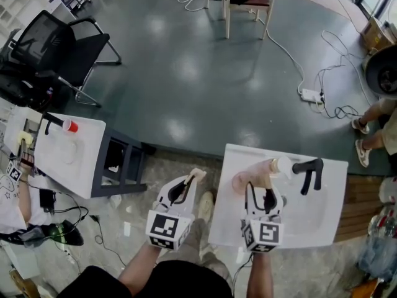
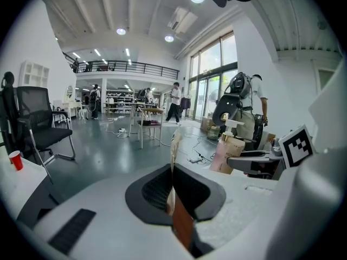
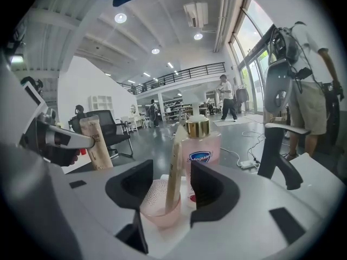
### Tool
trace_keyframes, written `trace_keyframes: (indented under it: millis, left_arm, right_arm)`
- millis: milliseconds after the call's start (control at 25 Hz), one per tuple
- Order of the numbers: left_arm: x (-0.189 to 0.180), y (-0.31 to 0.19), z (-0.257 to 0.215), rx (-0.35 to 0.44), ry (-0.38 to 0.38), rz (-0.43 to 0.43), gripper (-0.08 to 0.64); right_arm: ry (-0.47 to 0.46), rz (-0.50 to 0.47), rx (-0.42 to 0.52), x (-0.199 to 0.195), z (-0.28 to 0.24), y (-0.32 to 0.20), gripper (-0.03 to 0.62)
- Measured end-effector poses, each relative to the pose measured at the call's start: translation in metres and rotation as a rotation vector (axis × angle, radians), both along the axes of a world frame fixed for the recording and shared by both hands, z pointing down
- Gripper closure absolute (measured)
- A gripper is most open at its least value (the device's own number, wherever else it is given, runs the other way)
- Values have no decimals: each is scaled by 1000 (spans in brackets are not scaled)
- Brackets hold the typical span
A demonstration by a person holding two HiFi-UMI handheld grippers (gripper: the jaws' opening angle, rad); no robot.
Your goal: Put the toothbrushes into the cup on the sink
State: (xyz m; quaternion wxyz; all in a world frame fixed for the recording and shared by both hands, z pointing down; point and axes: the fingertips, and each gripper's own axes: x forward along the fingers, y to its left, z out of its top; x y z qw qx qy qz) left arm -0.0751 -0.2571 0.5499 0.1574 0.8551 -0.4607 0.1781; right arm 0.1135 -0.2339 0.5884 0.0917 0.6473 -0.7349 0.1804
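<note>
The white sink [image 1: 322, 219] stands at the right with a black faucet [image 1: 309, 170]. A pink cup [image 3: 158, 209] sits on it in front of a pink soap bottle [image 3: 201, 148]. One boxed toothbrush [image 3: 174, 167] stands in the cup, between the jaws of my right gripper [image 3: 172, 191], which are open and not pressing on it. My left gripper [image 1: 188, 184] hovers left of the sink over the floor, shut on a second beige boxed toothbrush [image 2: 174, 156] that sticks up out of the jaws. That toothbrush [image 3: 95, 143] also shows at the left of the right gripper view.
A white side table [image 1: 87, 160] with a red cup [image 1: 71, 126] stands at the left, a dark stool [image 1: 121, 162] beside it. A black office chair [image 1: 59, 45] is behind. Cables and a power strip [image 1: 309, 95] lie on the floor. A person's legs [image 1: 372, 126] are at the right.
</note>
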Motion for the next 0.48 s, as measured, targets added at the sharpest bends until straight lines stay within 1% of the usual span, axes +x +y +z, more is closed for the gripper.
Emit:
trace_keyframes:
  millis: [240,480]
  left_arm:
    - [5,10,-18,32,9,0,555]
    - [8,24,-47,79,24,-4,555]
  right_arm:
    - [12,-2,31,6,-18,11,388]
    - [31,1,70,11,-48,27,403]
